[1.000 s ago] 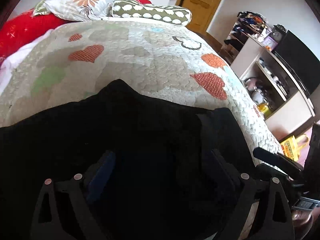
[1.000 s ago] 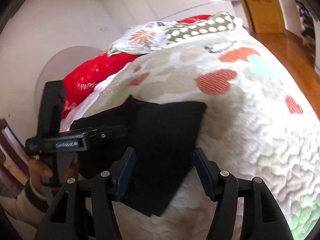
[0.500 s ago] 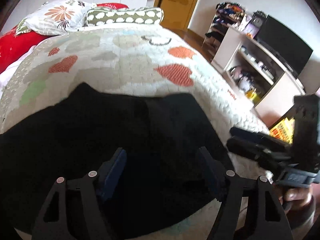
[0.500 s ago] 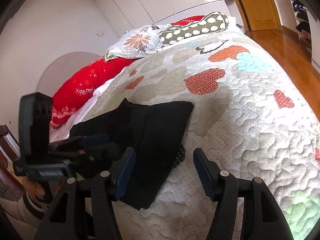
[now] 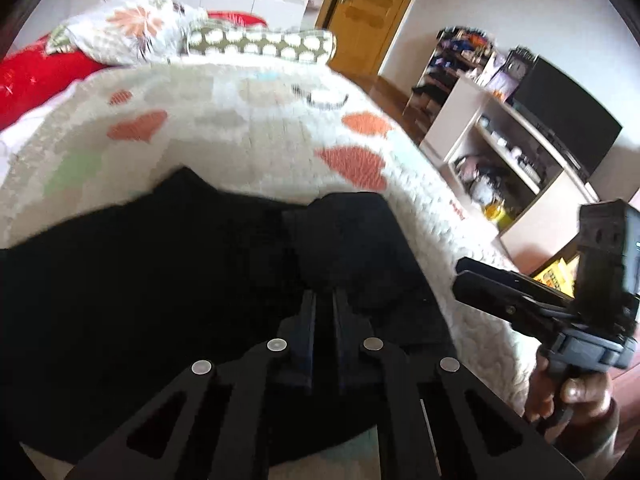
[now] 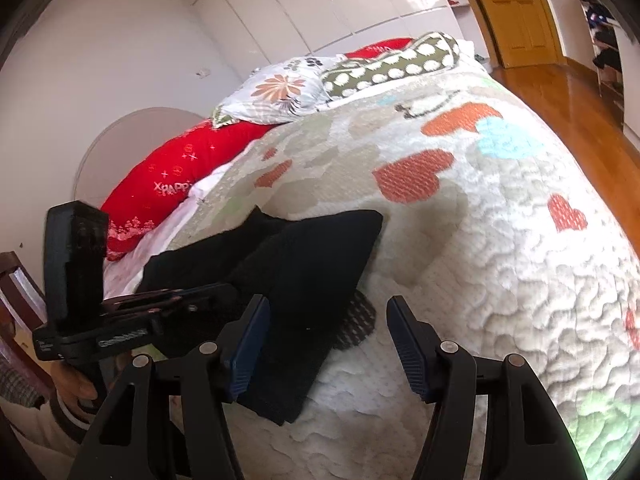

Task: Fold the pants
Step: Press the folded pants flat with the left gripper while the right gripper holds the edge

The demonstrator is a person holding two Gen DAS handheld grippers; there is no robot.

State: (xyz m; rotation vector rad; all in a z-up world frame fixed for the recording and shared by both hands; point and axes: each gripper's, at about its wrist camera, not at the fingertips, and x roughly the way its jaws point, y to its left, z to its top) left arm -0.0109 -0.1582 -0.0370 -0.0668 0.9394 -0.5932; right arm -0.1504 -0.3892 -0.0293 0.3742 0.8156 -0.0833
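Observation:
Black pants [image 5: 160, 280] lie folded on a heart-patterned quilt [image 5: 248, 128] near the bed's front edge. My left gripper [image 5: 324, 304] is shut, its fingers pinching a raised bunch of the pants' top layer. In the right wrist view the pants [image 6: 304, 264] lie to the left, with the left gripper [image 6: 132, 320] low over their near end. My right gripper [image 6: 326, 344] is open and empty above the pants' right edge. It also shows in the left wrist view [image 5: 520, 300], to the right of the pants.
Pillows [image 6: 288, 92] and a red cushion [image 6: 176, 184] lie at the head of the bed. A shelf unit with a TV [image 5: 560, 120] stands beside the bed. A wooden door [image 5: 368, 12] and wooden floor [image 6: 560, 96] lie beyond.
My left gripper has closed from open onto the pants' fabric. My right gripper has pulled back a little and stays open.

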